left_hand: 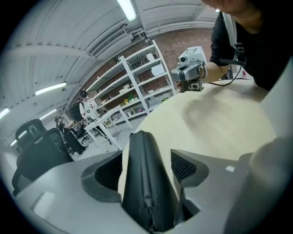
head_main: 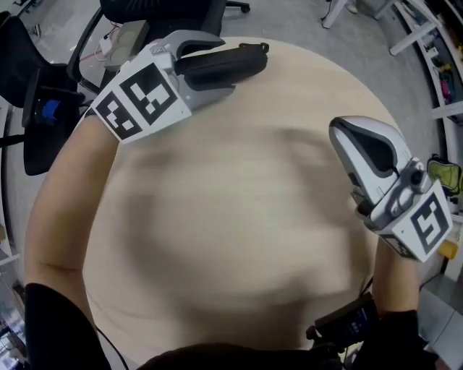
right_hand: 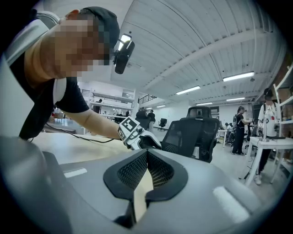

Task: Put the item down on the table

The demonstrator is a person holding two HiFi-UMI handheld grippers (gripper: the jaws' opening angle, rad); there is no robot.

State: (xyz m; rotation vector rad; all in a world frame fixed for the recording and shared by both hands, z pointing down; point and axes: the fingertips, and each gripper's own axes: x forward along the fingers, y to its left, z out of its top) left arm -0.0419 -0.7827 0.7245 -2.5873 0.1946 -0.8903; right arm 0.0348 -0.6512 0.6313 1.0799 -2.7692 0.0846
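Note:
A long black soft item [head_main: 242,58] juts out of my left gripper [head_main: 210,61] over the far left part of the round pale wooden table [head_main: 239,217]. In the left gripper view the black item [left_hand: 146,183] stands between the jaws. It lies against the left pad, and a strip of table shows between it and the meshed right pad [left_hand: 183,167]. My right gripper [head_main: 347,134] hovers over the table's right side. Its pads meet at the tips with nothing between them [right_hand: 146,155]. That view also shows the left gripper [right_hand: 132,132] across the table.
Black office chairs stand beyond the table's far left edge [head_main: 43,94] and far edge [head_main: 159,11]. White desk frames [head_main: 427,29] stand at the far right. Shelving [left_hand: 142,77], another chair [right_hand: 194,132] and people standing fill the room behind.

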